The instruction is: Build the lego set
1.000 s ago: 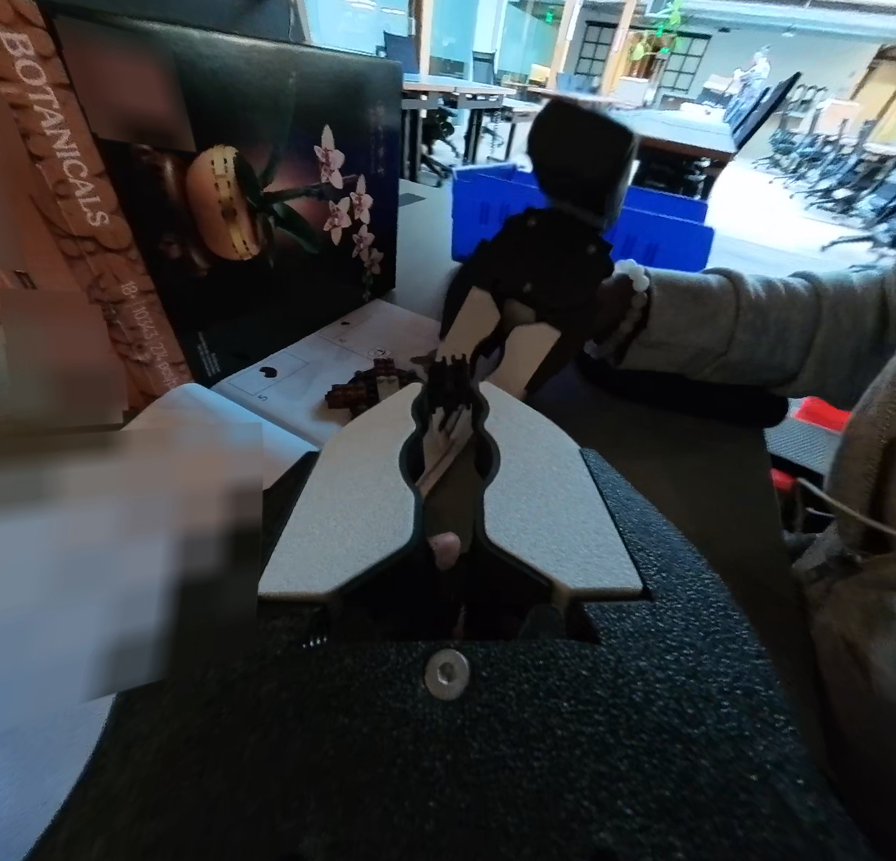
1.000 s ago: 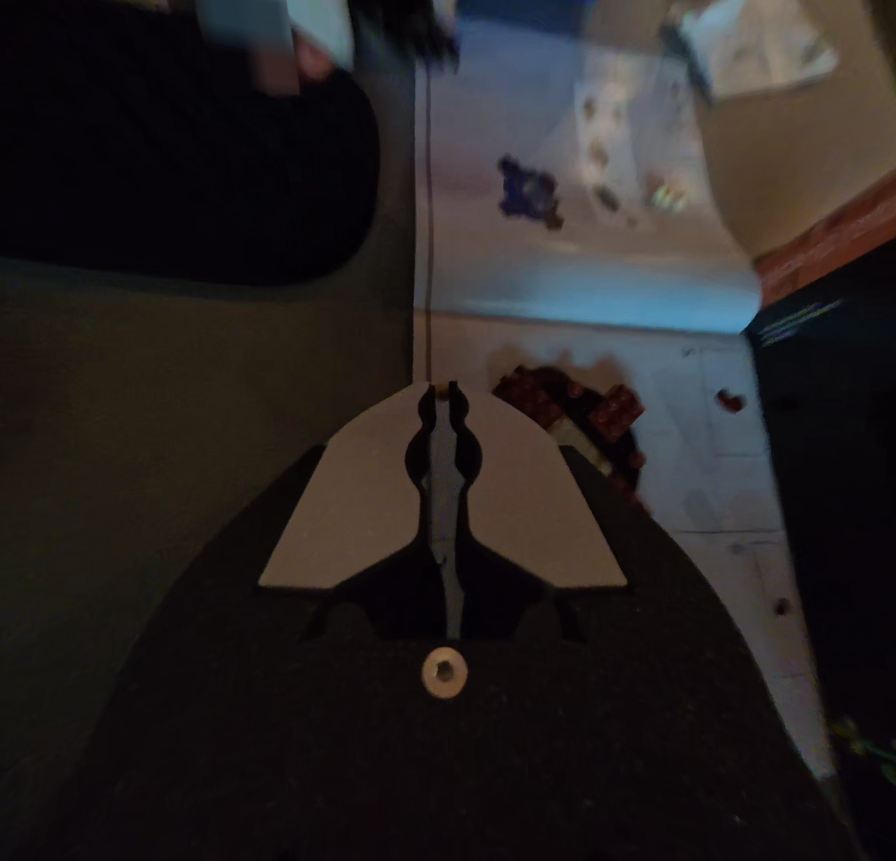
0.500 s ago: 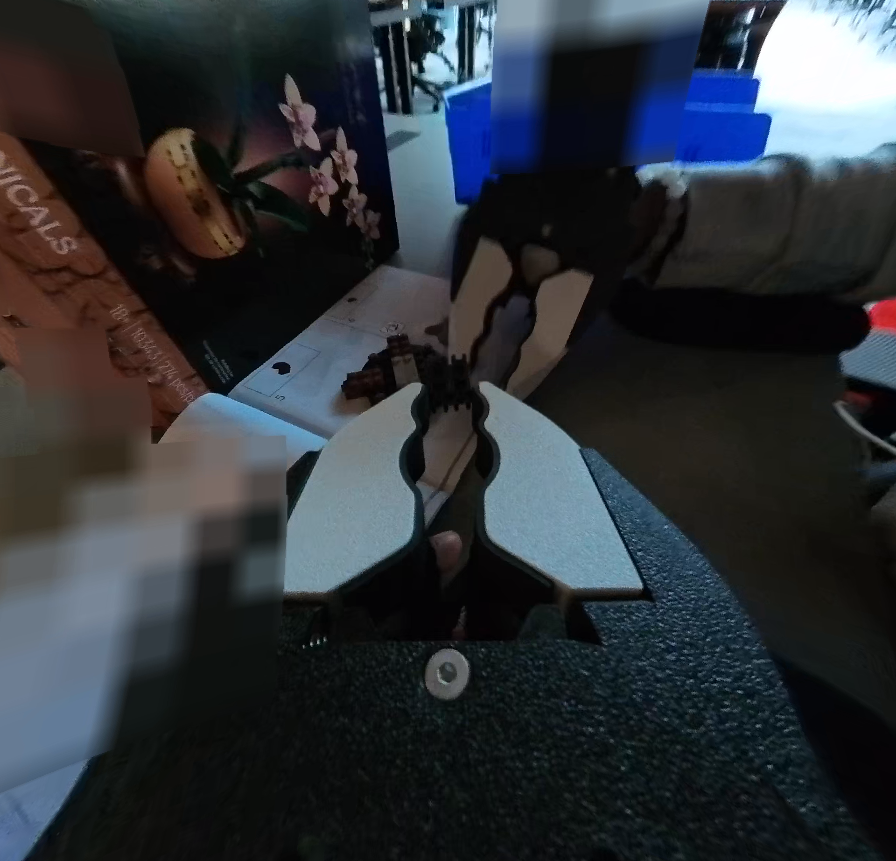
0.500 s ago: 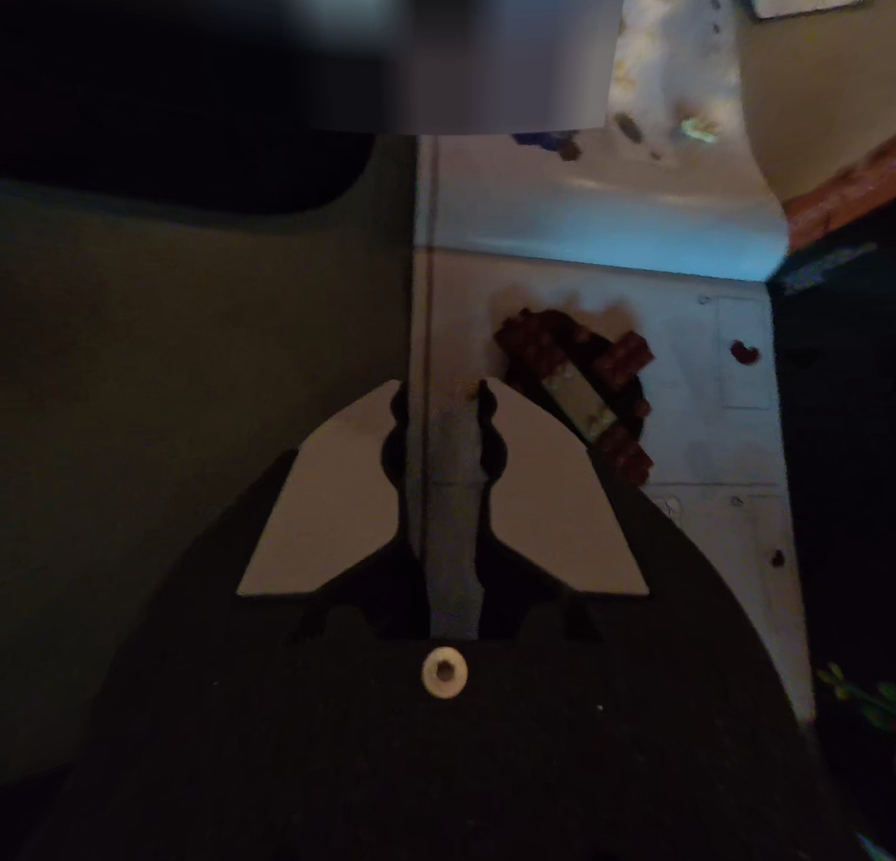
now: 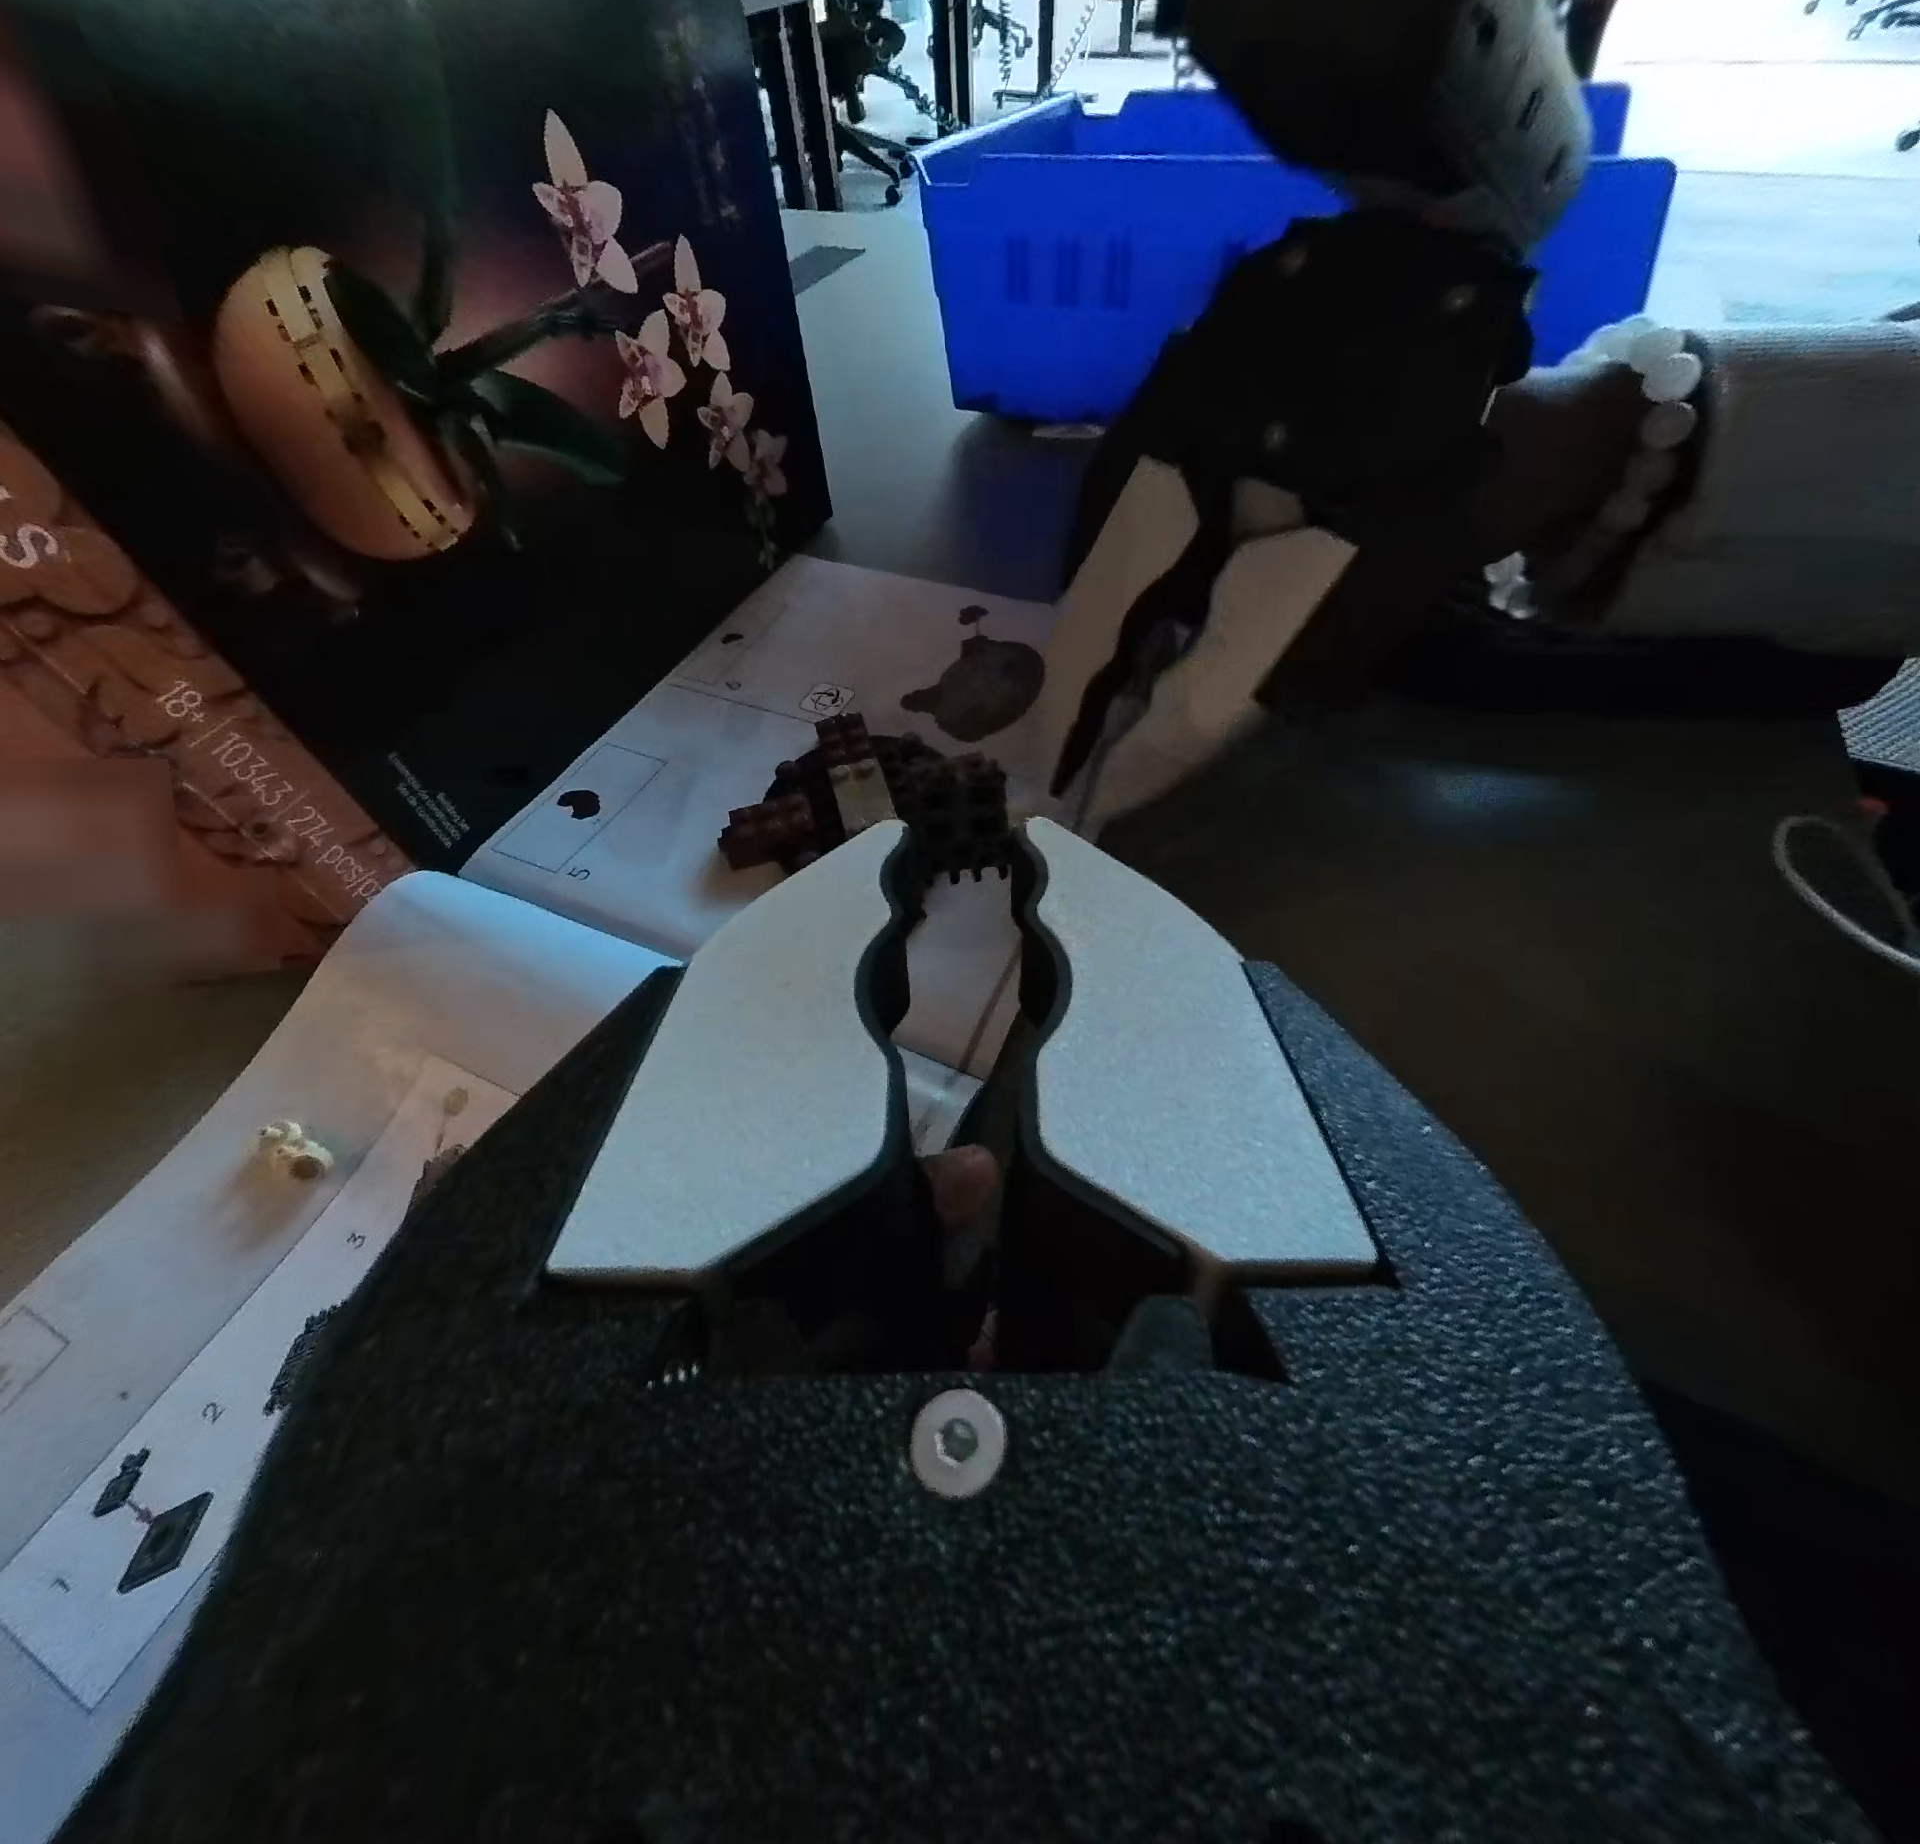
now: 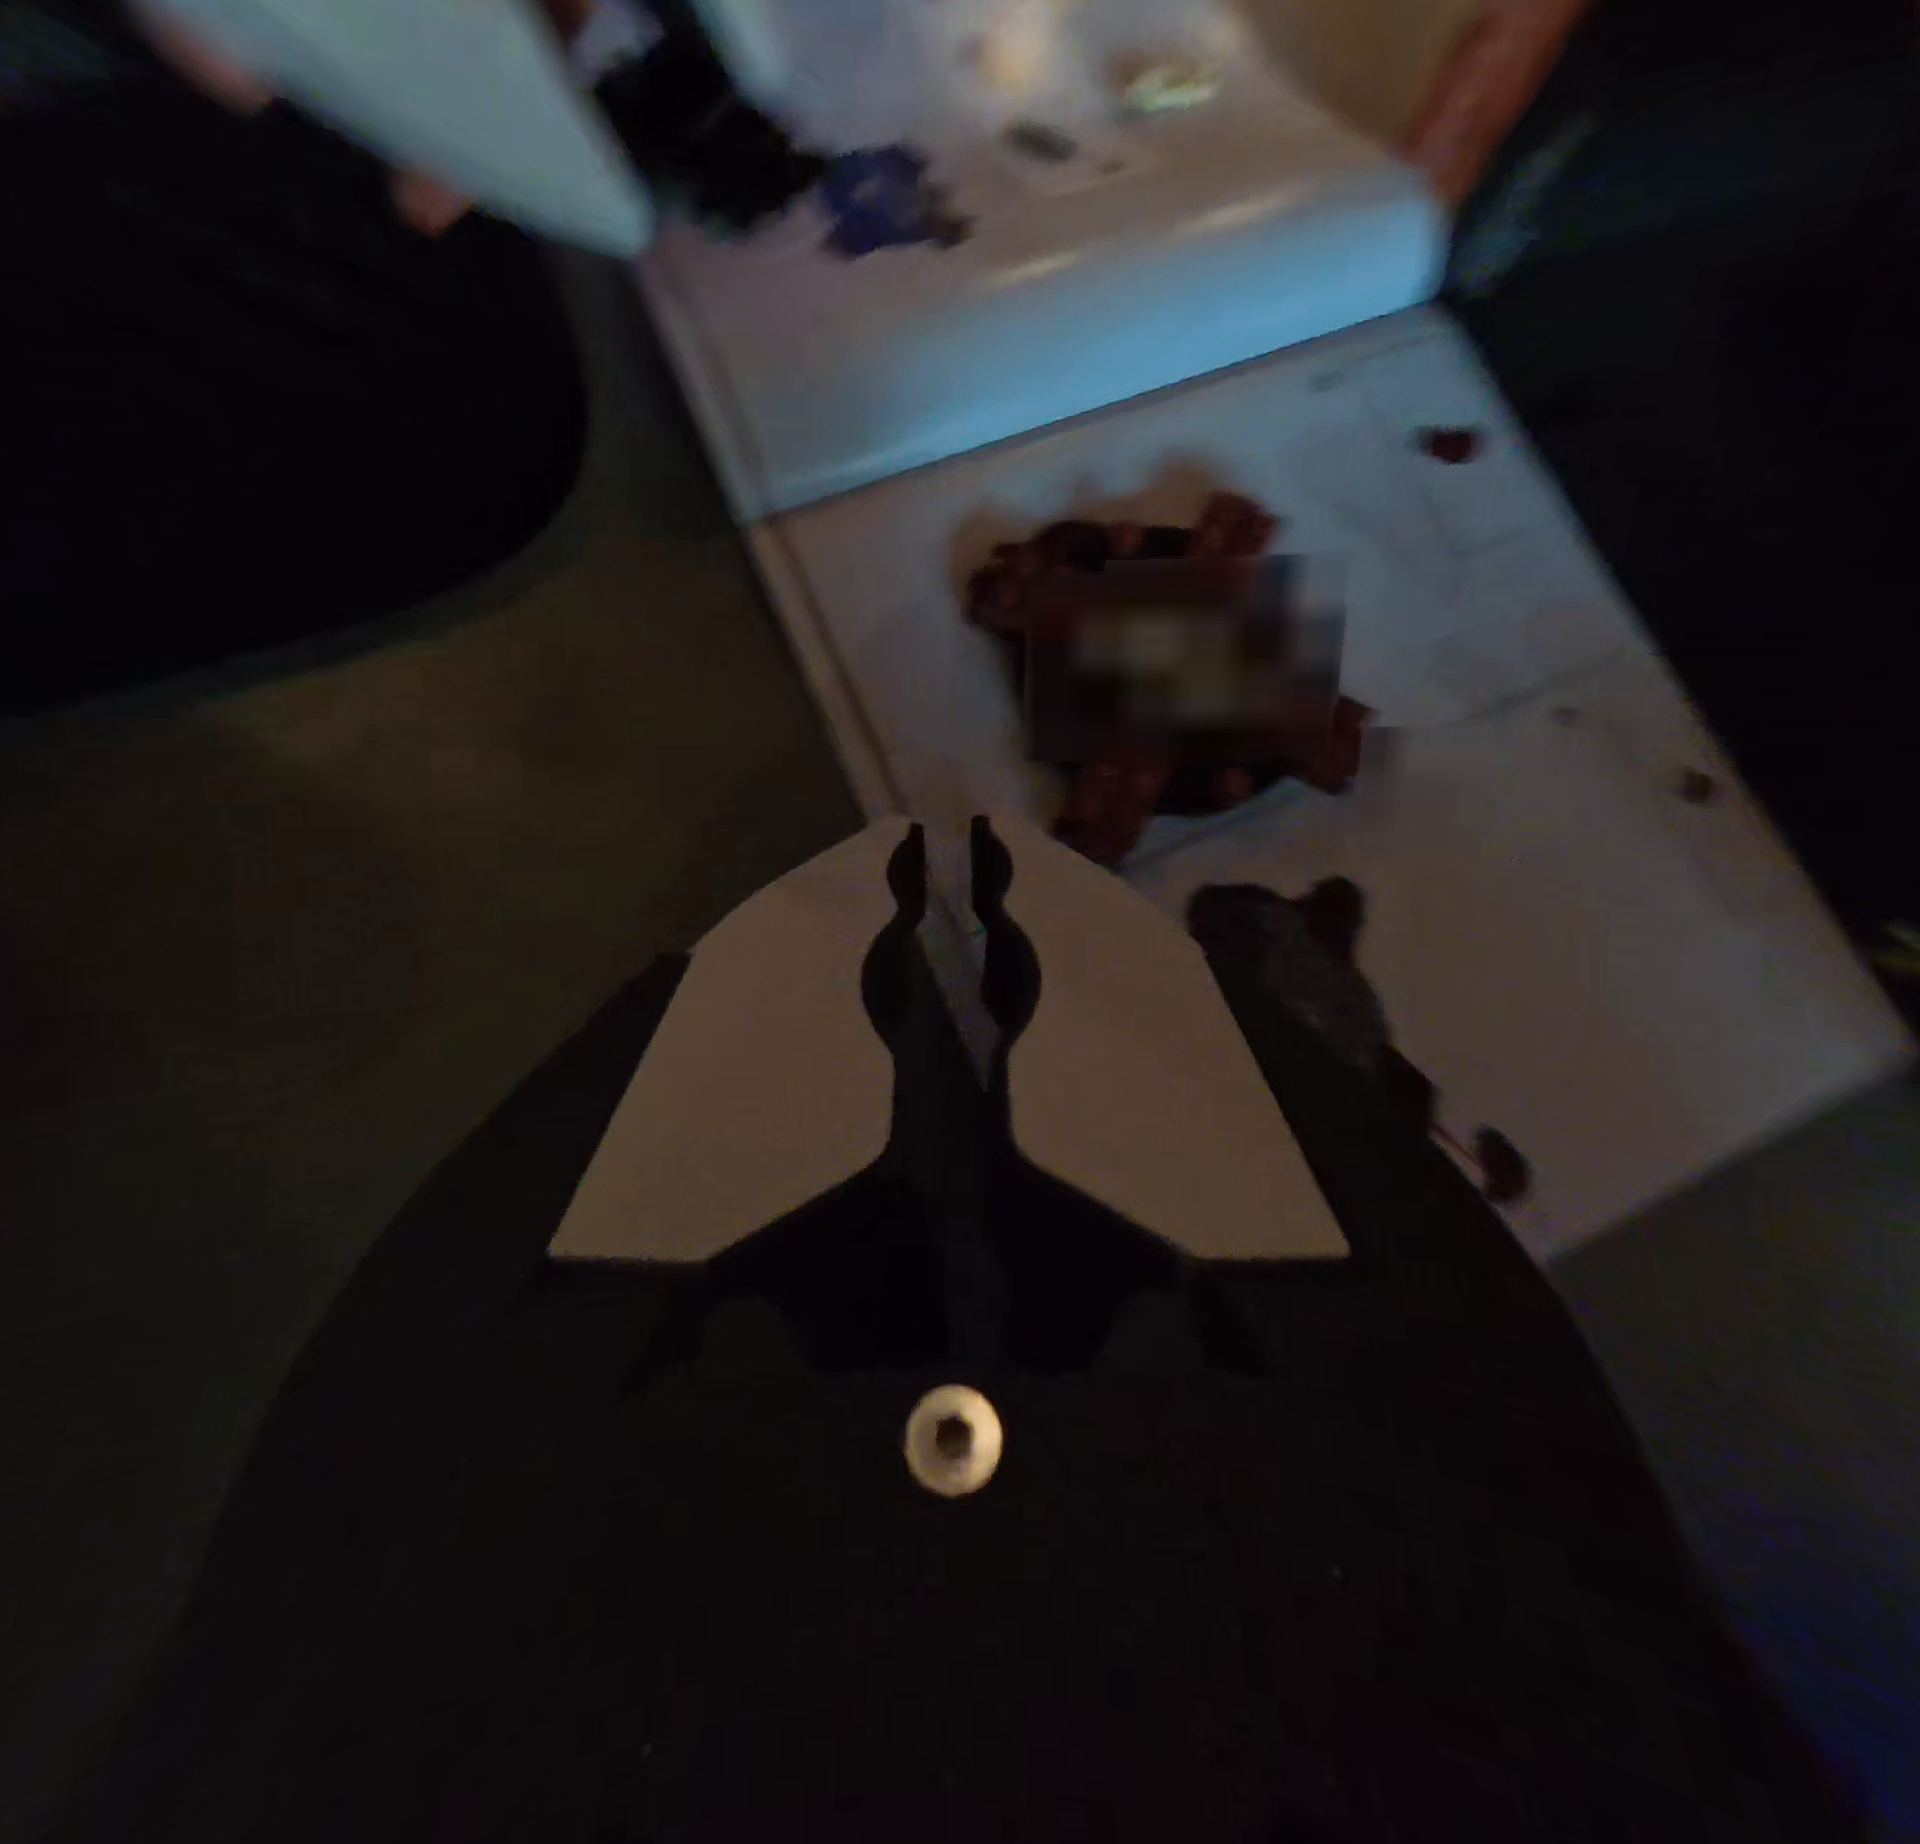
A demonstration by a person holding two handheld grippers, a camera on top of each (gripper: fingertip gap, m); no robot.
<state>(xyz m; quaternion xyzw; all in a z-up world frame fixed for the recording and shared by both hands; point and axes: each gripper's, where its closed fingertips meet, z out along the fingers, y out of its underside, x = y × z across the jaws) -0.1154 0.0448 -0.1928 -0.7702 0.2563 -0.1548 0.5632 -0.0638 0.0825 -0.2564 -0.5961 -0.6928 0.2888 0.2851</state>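
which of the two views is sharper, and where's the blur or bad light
The left wrist view is sharper: the dark brown brick piece in the left gripper and the blue plastic bin read clearly, with bright daylight behind and wide-angle bending at the edges. The right wrist view is dim and motion-smeared; the reddish-brown brick cluster on the white instruction booklet is soft.

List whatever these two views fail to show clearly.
- Brown brick assembly on the open instruction booklet: right wrist view, a mosaic patch covers its middle.
- Small cream piece: left wrist view, too small to identify.
- Blue storage bin: left wrist view, the right tool hides part of it.
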